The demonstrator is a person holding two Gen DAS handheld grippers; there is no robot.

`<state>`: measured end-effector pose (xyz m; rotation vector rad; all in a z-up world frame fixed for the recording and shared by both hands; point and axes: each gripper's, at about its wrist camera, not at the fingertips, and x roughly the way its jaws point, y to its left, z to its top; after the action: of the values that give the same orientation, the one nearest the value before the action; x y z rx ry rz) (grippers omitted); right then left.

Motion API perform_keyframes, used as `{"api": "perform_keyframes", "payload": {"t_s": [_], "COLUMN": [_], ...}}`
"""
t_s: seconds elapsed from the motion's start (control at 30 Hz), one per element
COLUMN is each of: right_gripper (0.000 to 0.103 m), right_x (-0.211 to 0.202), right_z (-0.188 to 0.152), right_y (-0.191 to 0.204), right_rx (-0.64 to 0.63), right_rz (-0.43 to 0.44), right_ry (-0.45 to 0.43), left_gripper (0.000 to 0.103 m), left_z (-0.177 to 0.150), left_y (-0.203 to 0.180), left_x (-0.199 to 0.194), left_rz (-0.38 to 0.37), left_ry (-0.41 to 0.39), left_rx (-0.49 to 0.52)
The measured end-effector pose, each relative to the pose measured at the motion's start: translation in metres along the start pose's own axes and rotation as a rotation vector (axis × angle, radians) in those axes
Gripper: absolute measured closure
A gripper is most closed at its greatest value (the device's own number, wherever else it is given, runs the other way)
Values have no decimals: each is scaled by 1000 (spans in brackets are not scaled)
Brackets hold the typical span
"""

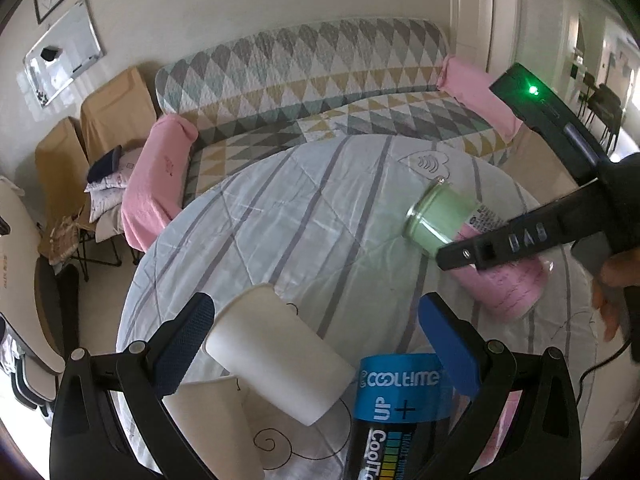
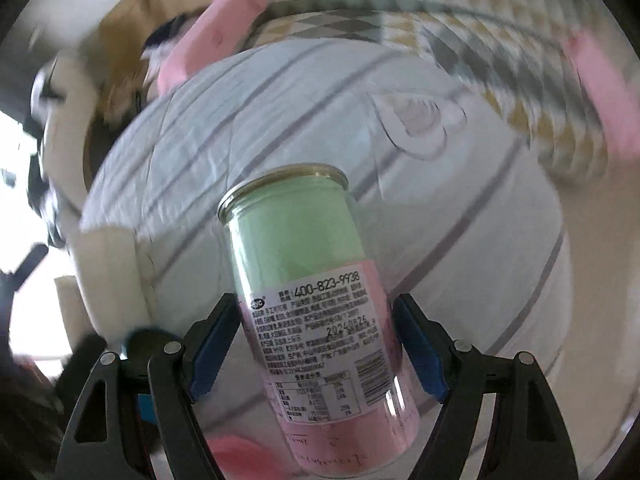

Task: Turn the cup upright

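- Task object: plain white paper cup (image 1: pixel 276 354), lying on its side on the striped white-and-grey quilted cloth (image 1: pixel 304 216) covering the round table. It sits between the fingers of the left gripper (image 1: pixel 316 344), near the table's near edge.
- Left gripper: blue pads (image 1: pixel 450 346) spread wide, jaws open. The left pad looks close to the cup's narrow end; contact cannot be told. The right pad is well apart from the cup wall.
- Right gripper (image 2: pixel 316 354): clamped on a green-and-pink cylindrical can with a white printed label (image 2: pixel 316 312), held tilted above the cloth. The right wrist view is motion-blurred, so that hand is likely moving.
- Blue-topped can marked "COOLTIME" (image 1: pixel 394 400) stands just beside the cup's wider end, inside the left gripper's span.
- Judgement, step in hand: closing on the cup. Paper wall will crush easily; a light squeeze across mid-body seems best, then lift before rotating so the rim does not drag on the cloth.
- Risk: the right pad may catch the blue can as the jaws close.
- Room: open cloth lies ahead toward the table's middle. The near table edge is close beneath the gripper; a slipped cup could roll off. The right gripper and its can occupy the right side.
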<state>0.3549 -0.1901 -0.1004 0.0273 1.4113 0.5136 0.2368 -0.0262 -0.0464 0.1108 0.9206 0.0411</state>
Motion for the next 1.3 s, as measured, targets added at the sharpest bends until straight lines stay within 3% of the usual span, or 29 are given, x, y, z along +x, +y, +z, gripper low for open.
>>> {"api": "perform_keyframes", "payload": {"t_s": [0.2, 0.33, 0.47, 0.8, 1.0, 1.3], "right_gripper": [22, 22, 22, 21, 21, 21], "right_x": [13, 15, -3, -43, -46, -38], "right_z": [8, 2, -6, -48, -68, -87], "right_y": [-29, -33, -33, -51, -53, -66], "right_rx": [289, 317, 279, 83, -13, -38], "right_rz": [181, 242, 338, 237, 192, 253], "right_ry": [-16, 9, -4, -139, -200, -221], "left_gripper": [0, 0, 0, 0, 0, 0], "left_z": [2, 3, 4, 30, 47, 62], "left_y": [-1, 0, 2, -19, -42, -74], "left_x": [-2, -3, -1, 8, 22, 76], "left_rz": [8, -2, -62, -190, -246, -263], "left_ry": [0, 11, 44, 144, 223, 406], "left_rx": [6, 5, -30, -125, -169, -209]}}
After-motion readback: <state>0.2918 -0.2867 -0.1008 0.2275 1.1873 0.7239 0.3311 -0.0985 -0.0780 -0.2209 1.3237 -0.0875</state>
